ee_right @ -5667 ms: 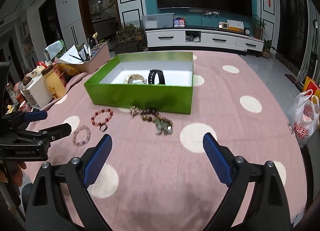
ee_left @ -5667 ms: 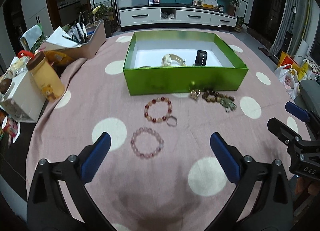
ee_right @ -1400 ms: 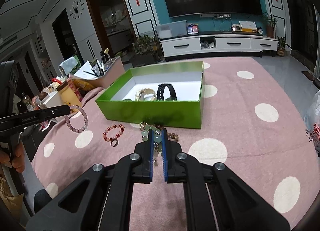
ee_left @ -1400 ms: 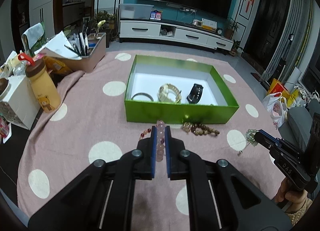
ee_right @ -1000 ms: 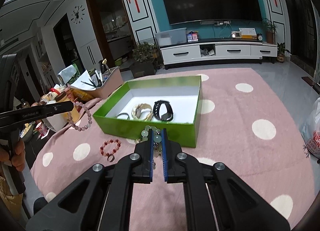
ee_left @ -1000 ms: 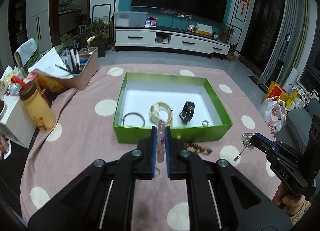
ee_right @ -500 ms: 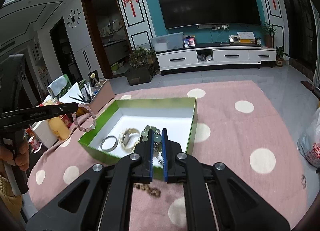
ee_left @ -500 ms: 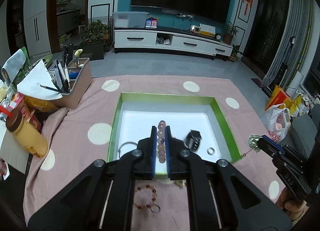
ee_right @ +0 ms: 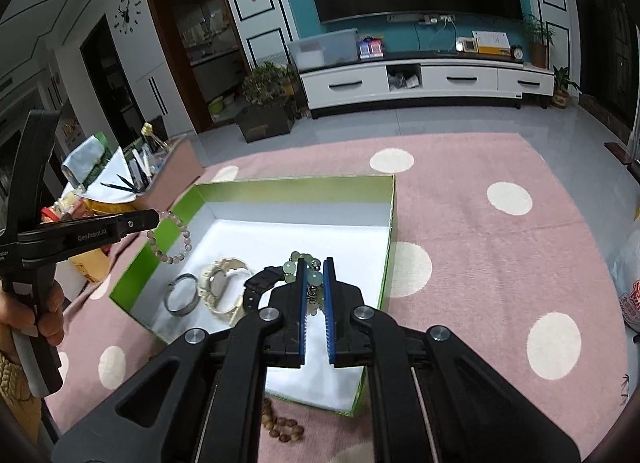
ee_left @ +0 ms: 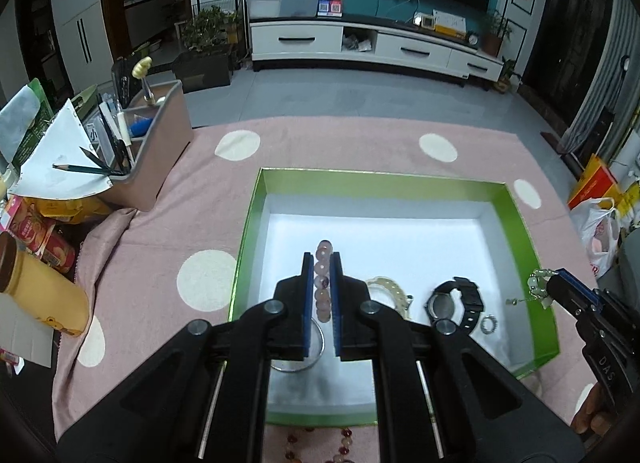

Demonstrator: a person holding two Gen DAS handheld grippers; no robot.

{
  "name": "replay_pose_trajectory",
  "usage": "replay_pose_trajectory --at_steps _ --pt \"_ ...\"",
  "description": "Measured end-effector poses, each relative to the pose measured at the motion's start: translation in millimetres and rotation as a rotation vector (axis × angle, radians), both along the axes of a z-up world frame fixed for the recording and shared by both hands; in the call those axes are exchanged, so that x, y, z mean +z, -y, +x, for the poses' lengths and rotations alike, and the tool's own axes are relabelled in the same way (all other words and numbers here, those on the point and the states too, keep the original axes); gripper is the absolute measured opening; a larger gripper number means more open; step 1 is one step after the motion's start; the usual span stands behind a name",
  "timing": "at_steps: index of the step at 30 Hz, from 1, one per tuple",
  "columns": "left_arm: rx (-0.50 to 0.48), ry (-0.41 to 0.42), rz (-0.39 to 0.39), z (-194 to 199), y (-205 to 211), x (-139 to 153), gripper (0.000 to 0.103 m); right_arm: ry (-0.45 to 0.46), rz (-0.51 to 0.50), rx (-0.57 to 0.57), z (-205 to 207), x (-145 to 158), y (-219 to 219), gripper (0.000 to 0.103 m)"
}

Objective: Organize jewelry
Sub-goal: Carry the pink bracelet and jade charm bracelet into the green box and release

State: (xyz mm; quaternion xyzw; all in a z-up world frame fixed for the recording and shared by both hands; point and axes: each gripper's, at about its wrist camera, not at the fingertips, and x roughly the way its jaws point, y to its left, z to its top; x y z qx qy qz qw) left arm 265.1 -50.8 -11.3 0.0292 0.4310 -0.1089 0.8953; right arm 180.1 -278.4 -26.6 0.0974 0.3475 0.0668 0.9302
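Observation:
My left gripper (ee_left: 322, 259) is shut on a pink bead bracelet (ee_left: 323, 287) and holds it above the left part of the green box (ee_left: 384, 179). The bracelet hangs from it in the right wrist view (ee_right: 170, 239). My right gripper (ee_right: 312, 265) is shut on a green bead bracelet (ee_right: 305, 263) above the box's right part (ee_right: 296, 186); it shows at the right in the left wrist view (ee_left: 538, 281). In the box lie a silver bangle (ee_right: 182, 295), a cream watch (ee_right: 222, 283), a black watch (ee_left: 454, 303) and a small ring (ee_left: 489, 323).
A red bead bracelet (ee_left: 320, 445) and a brown bead string (ee_right: 280, 425) lie on the pink dotted cloth in front of the box. A pencil holder (ee_left: 148, 143), a yellow bottle (ee_left: 36, 291) and snack cans (ee_left: 36, 233) stand at the left edge.
Both grippers have moved forward and now hang over the inside of the box, each still holding its bracelet. The box's contents have not moved.

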Motion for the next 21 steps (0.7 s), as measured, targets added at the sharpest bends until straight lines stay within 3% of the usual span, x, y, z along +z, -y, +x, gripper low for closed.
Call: replay_pose_trajectory --at_steps 8,10,12,15,21 --pt "-0.013 -0.039 0.018 8.6 5.0 -16.2 0.009 -0.038 -0.022 -0.005 12.9 -12.5 -4.8 0.007" --pt "-0.013 -0.035 0.031 8.0 6.2 -17.0 0.025 -0.042 -0.02 -0.001 12.8 -12.6 -5.6 0.011" --pt "-0.018 -0.027 0.032 4.7 7.3 -15.5 0.028 -0.031 -0.022 -0.004 8.3 -10.5 -5.7 0.022" --pt "-0.019 -0.019 0.024 -0.3 5.8 -12.1 0.043 -0.006 -0.008 -0.018 -3.0 -6.2 -1.8 0.04" --pt "-0.019 0.021 0.012 -23.2 -4.3 1.6 0.048 0.03 0.012 -0.039 -34.6 0.3 8.0 0.041"
